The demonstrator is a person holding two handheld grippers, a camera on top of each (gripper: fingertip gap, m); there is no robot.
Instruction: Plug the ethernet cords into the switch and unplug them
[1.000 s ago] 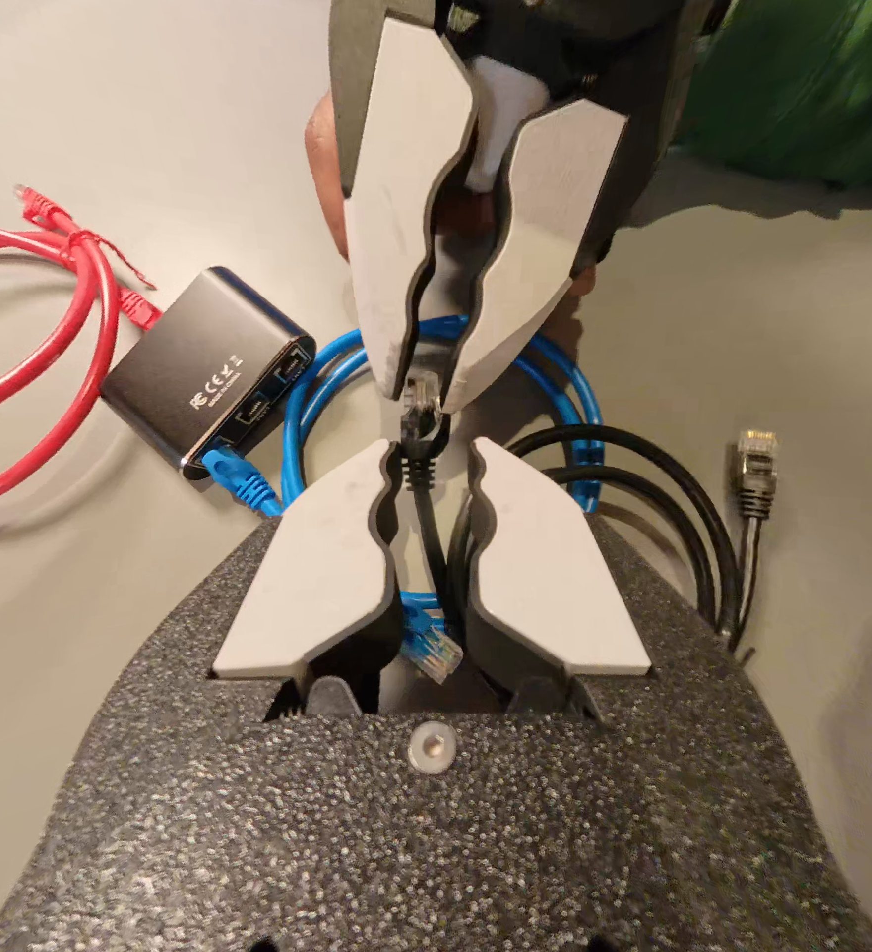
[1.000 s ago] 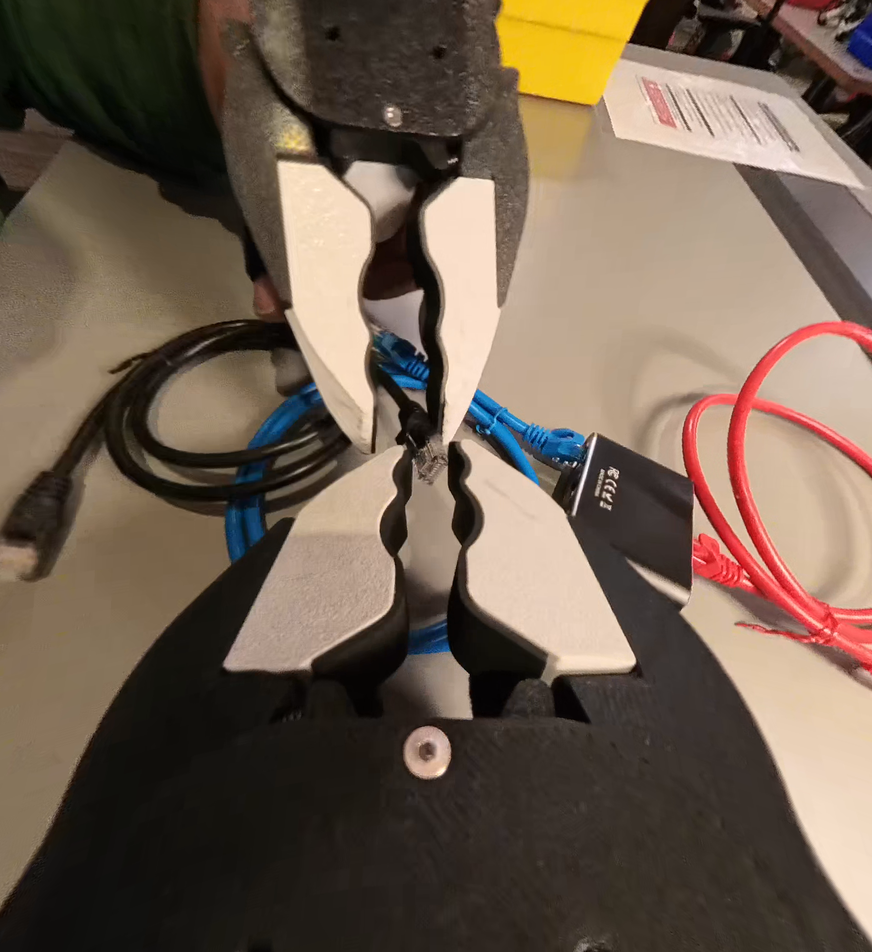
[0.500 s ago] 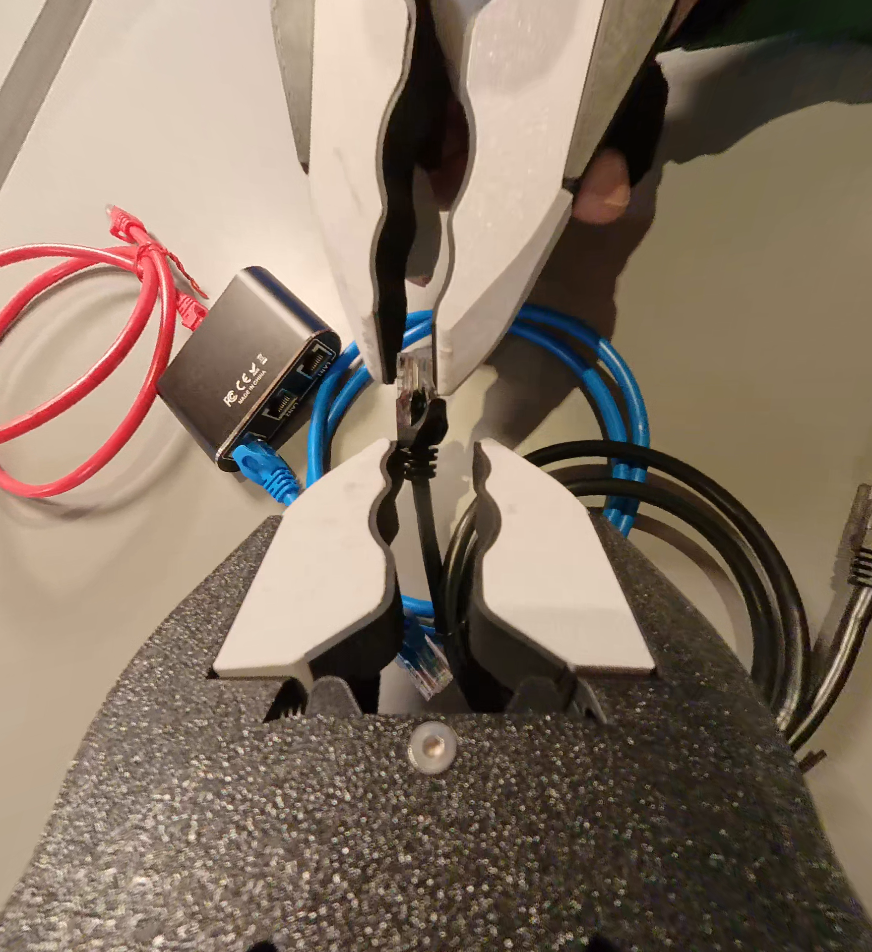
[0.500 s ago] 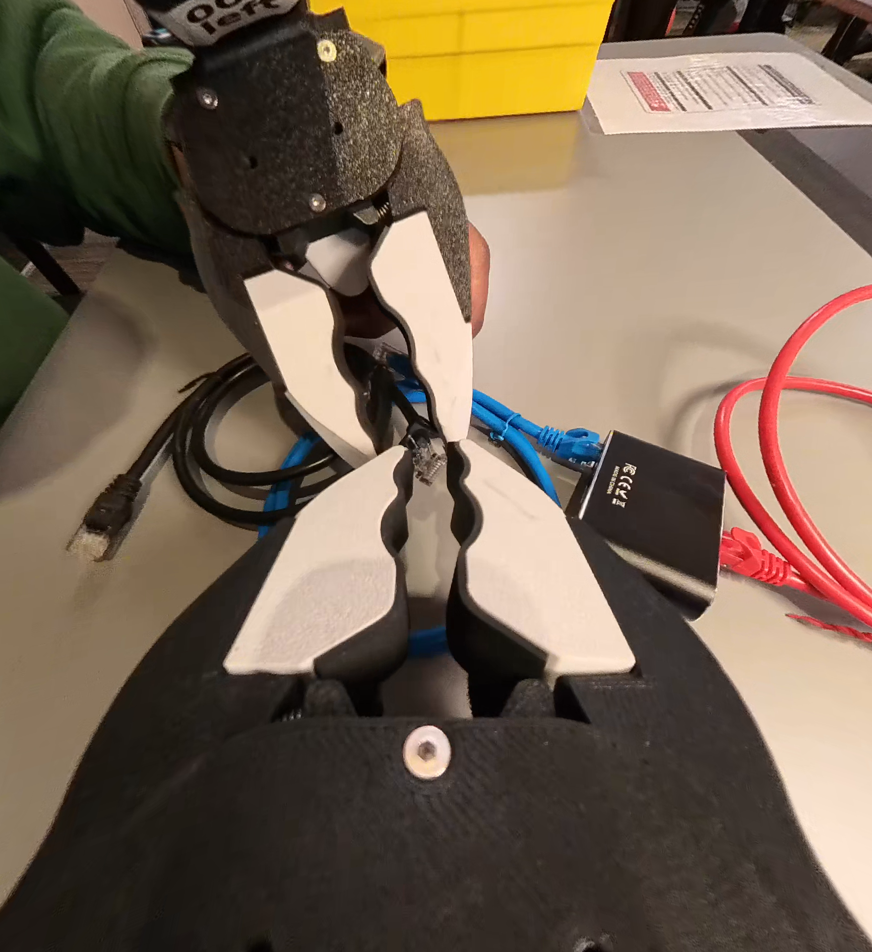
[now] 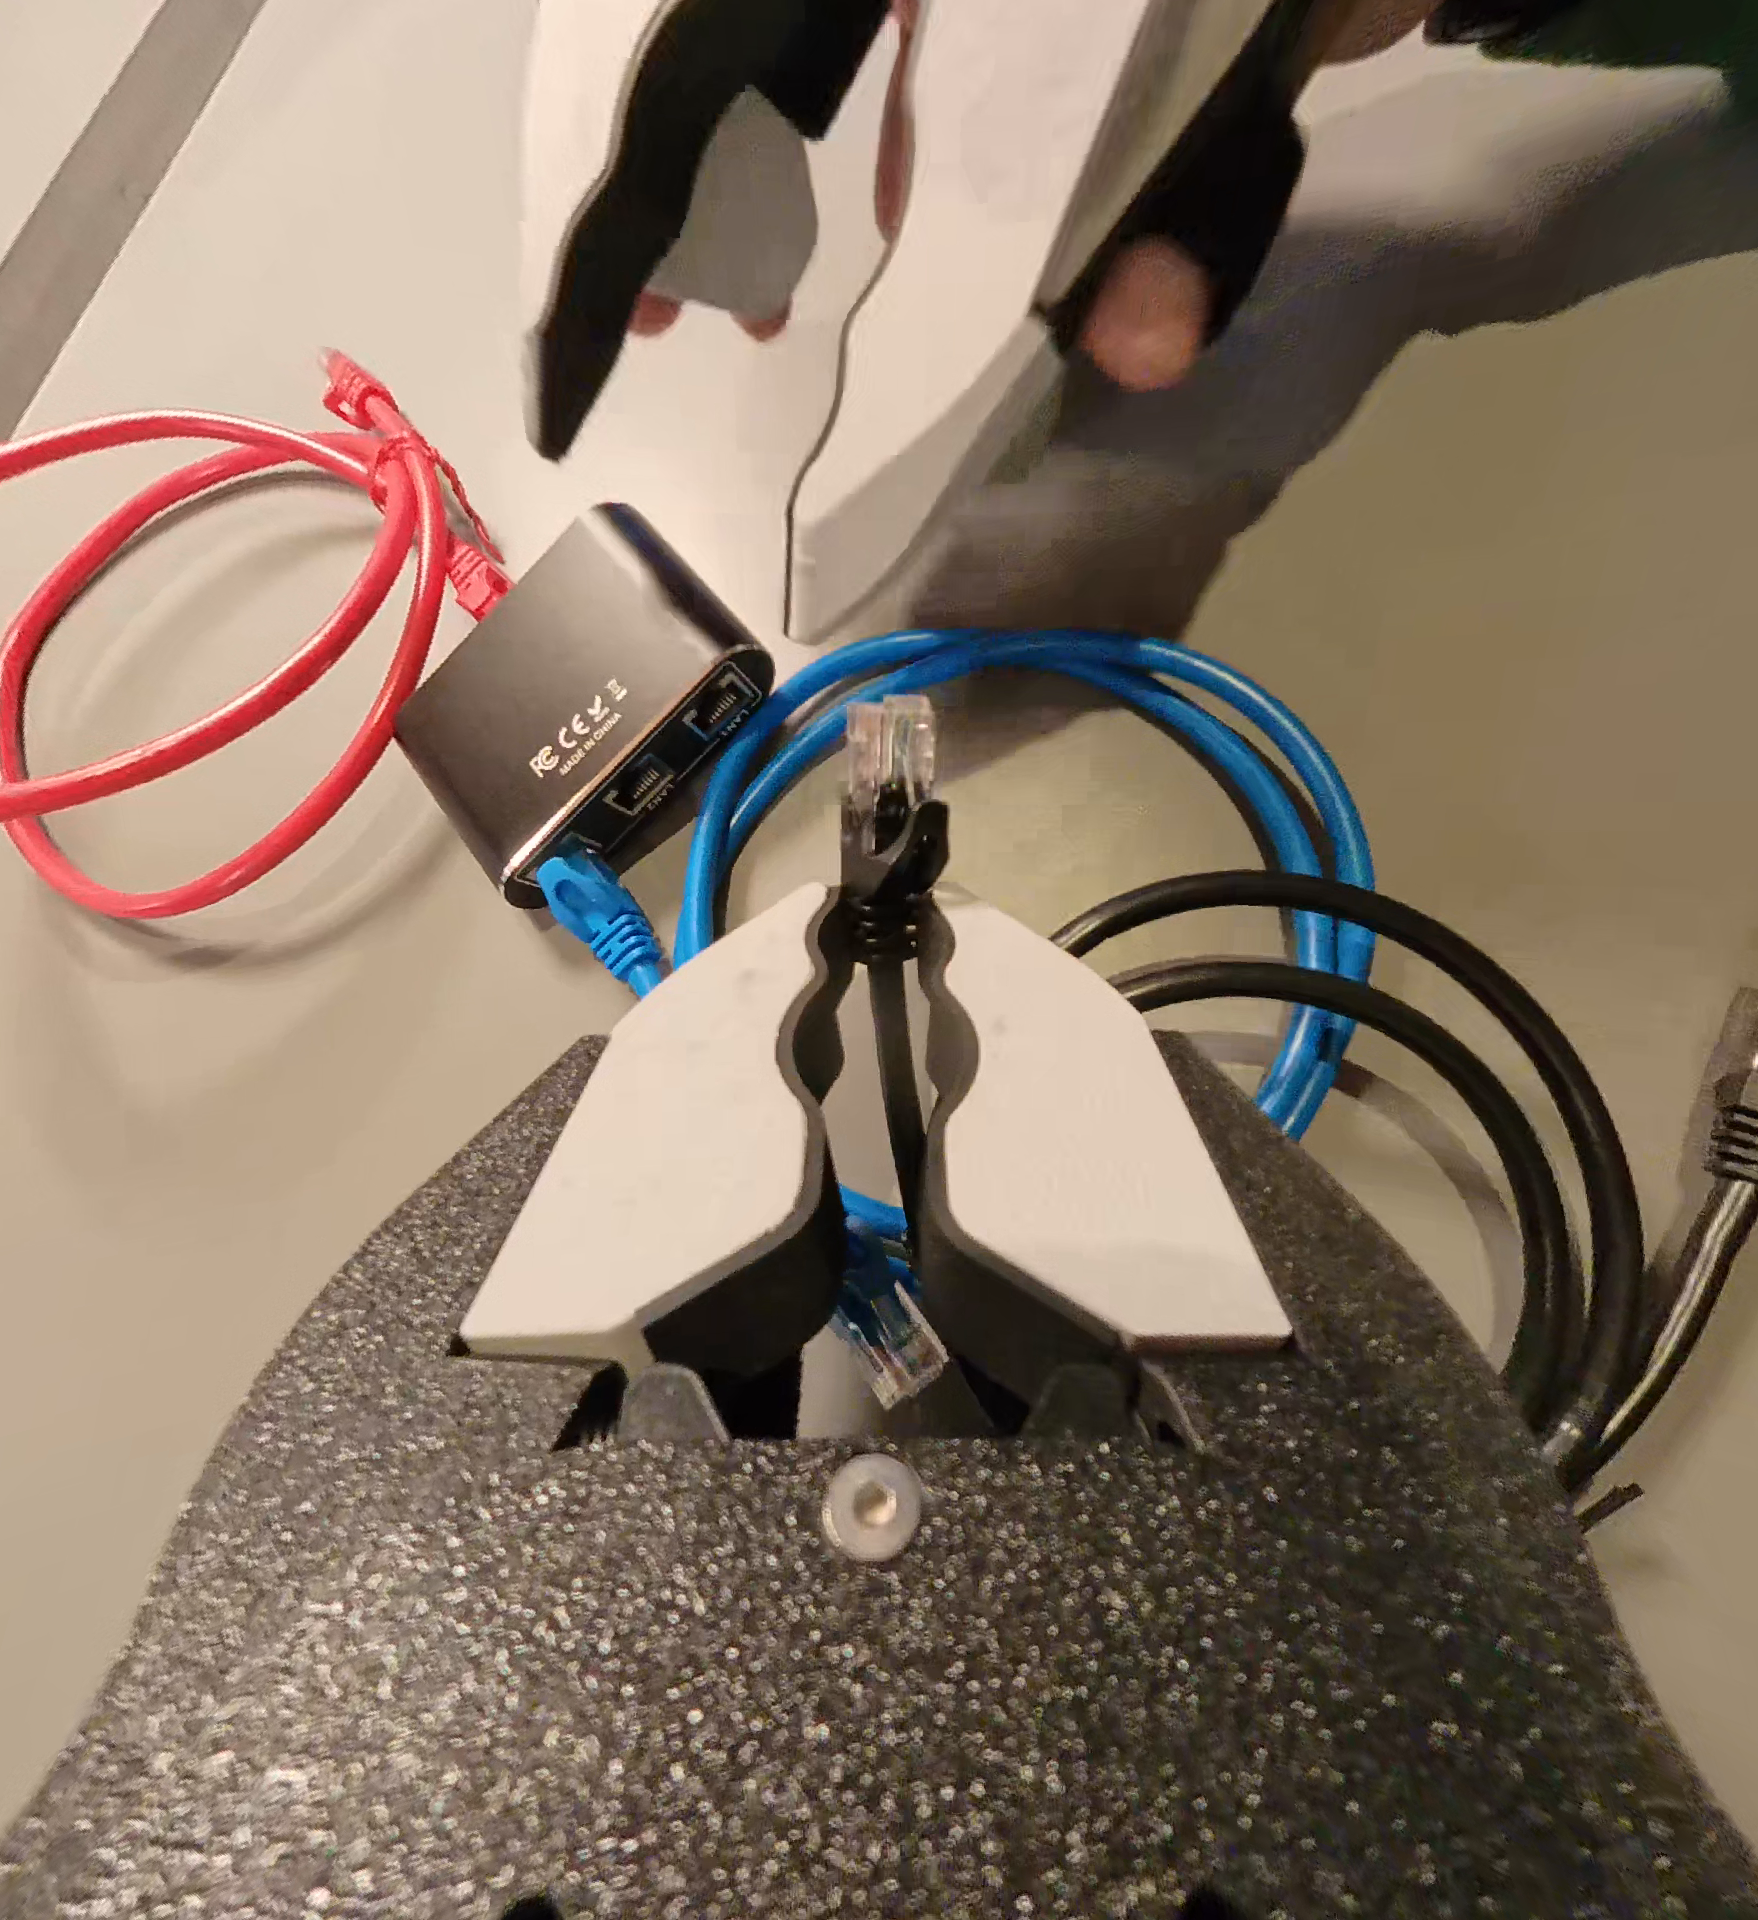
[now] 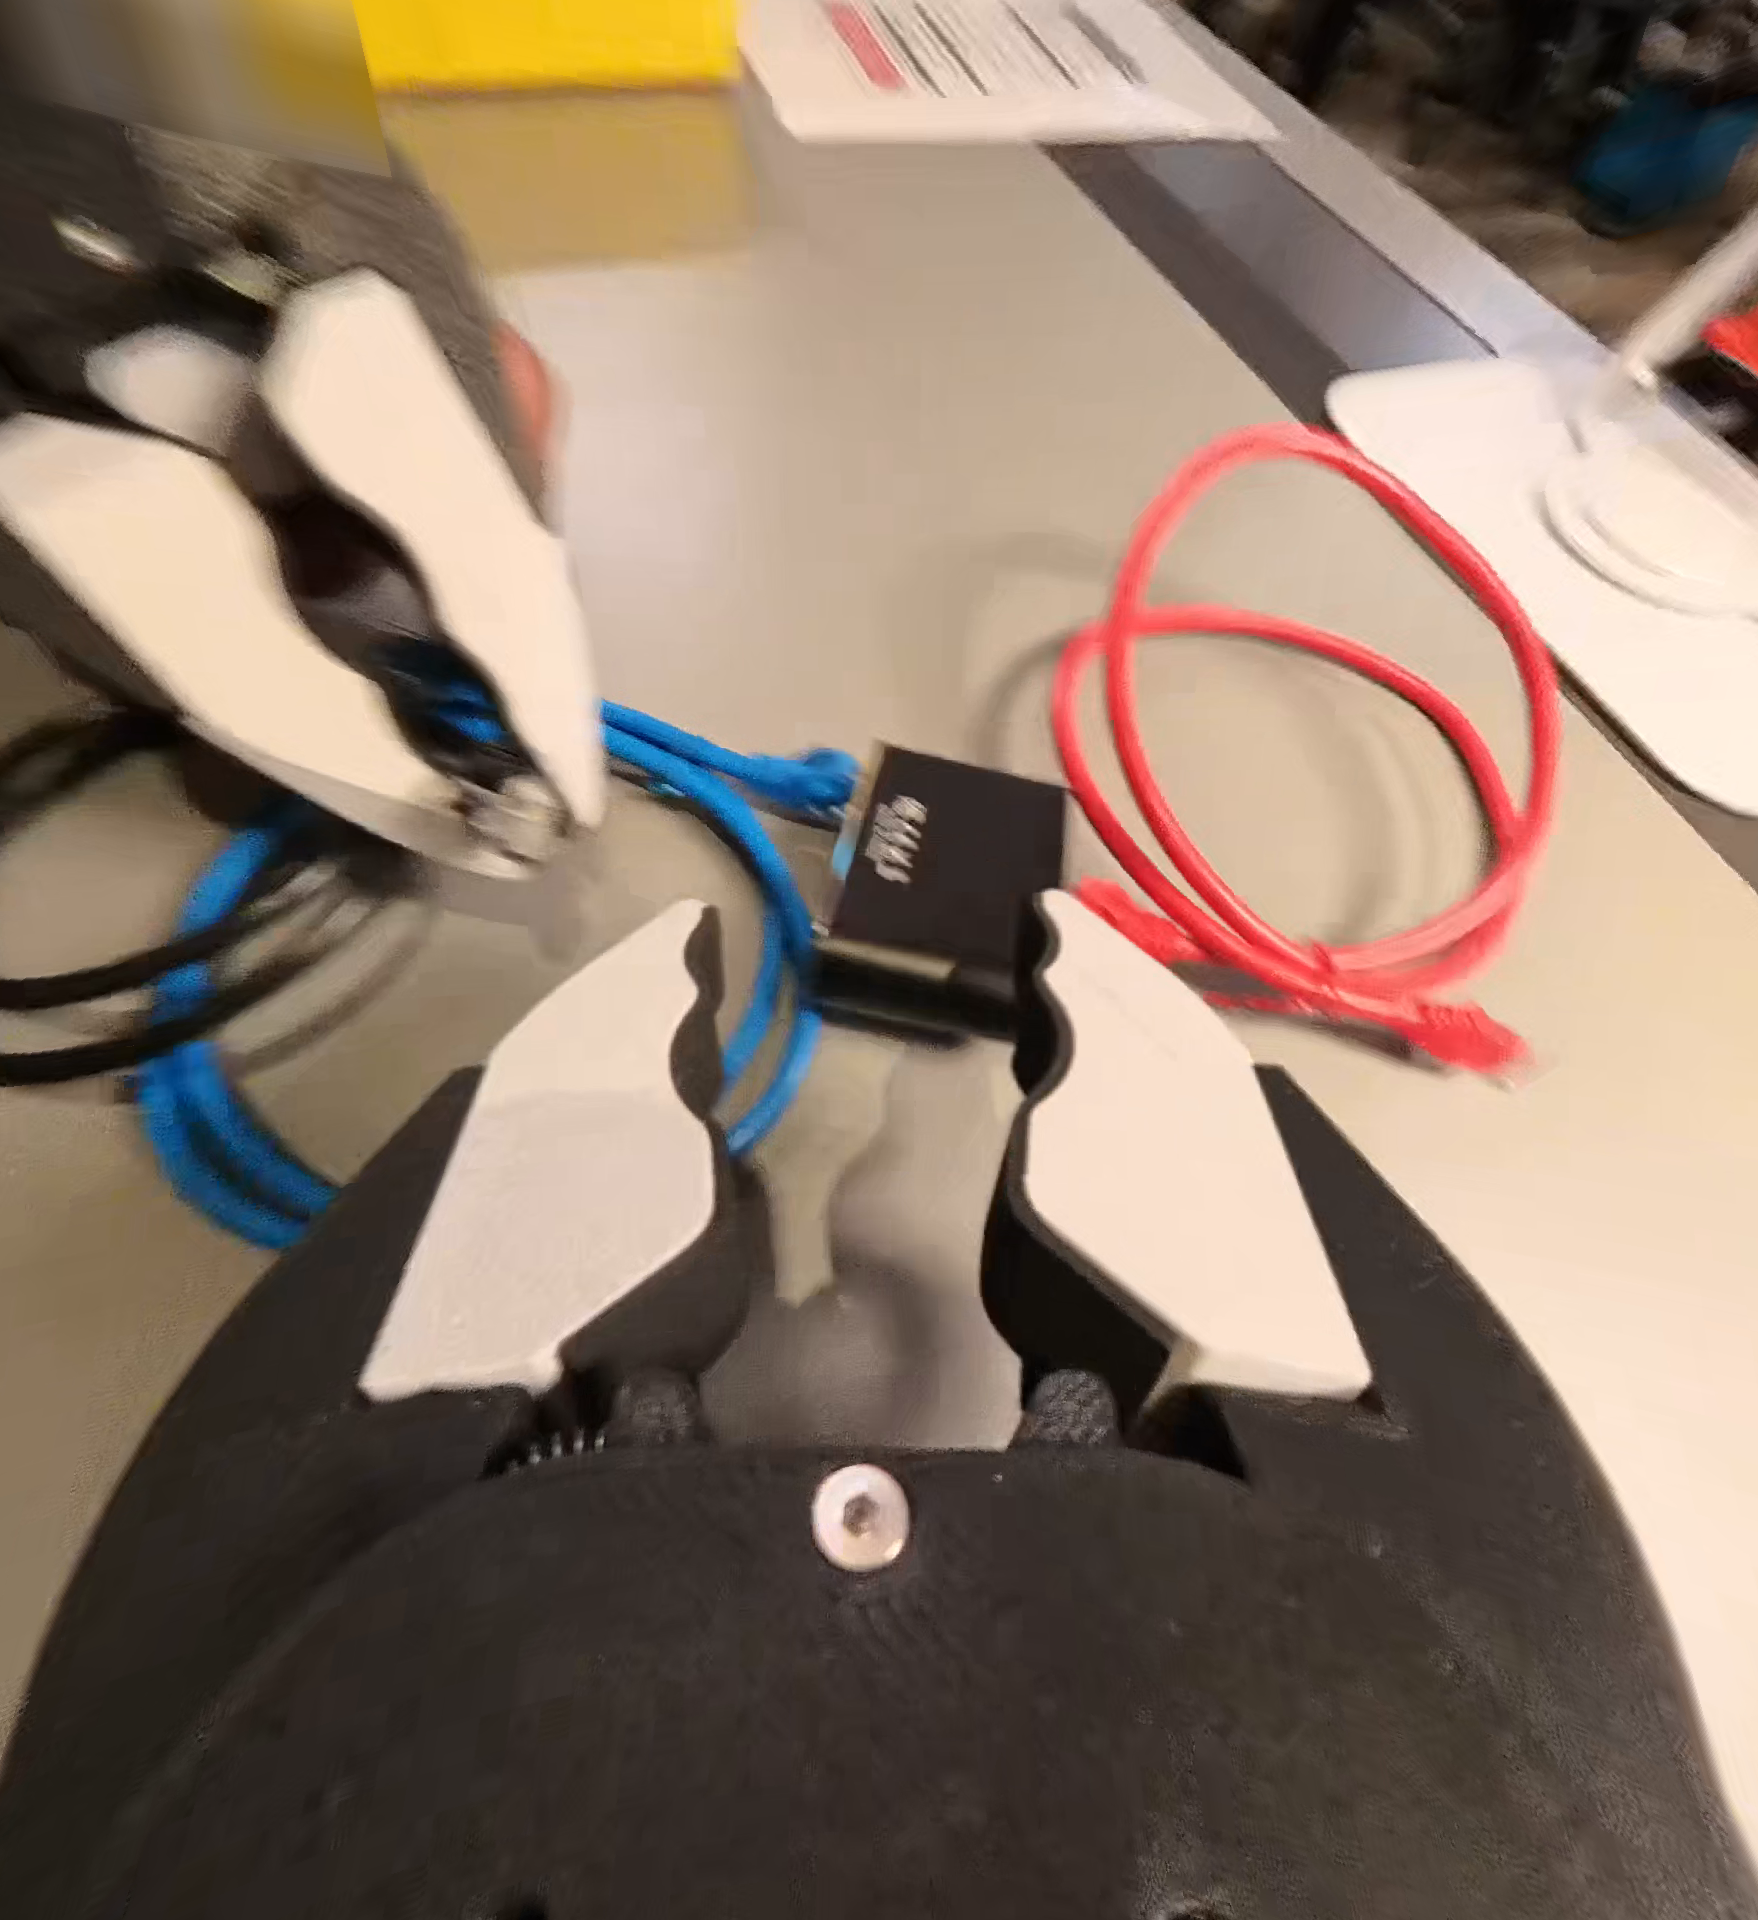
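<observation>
Grey table [image 5: 231, 1195]: our left gripper [image 5: 880, 925] clamps the black plug [image 5: 887, 790] aimed toward the switch [image 5: 584, 696]; right gripper [image 6: 870, 925] gapes beside it, ready to steady it.

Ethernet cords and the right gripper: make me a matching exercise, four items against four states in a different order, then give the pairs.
Items
1. black cord's clear plug
2. blue cord's plug
3. red cord
4. right gripper

States
A. seated in an end port of the black switch
B. open, fingers apart, nothing between them
C. coiled on the table beside the switch, on the side away from the open ports
D. sticking out past the shut left gripper, pointing toward the switch

Pairs: 1-D, 2-A, 3-C, 4-B
</observation>
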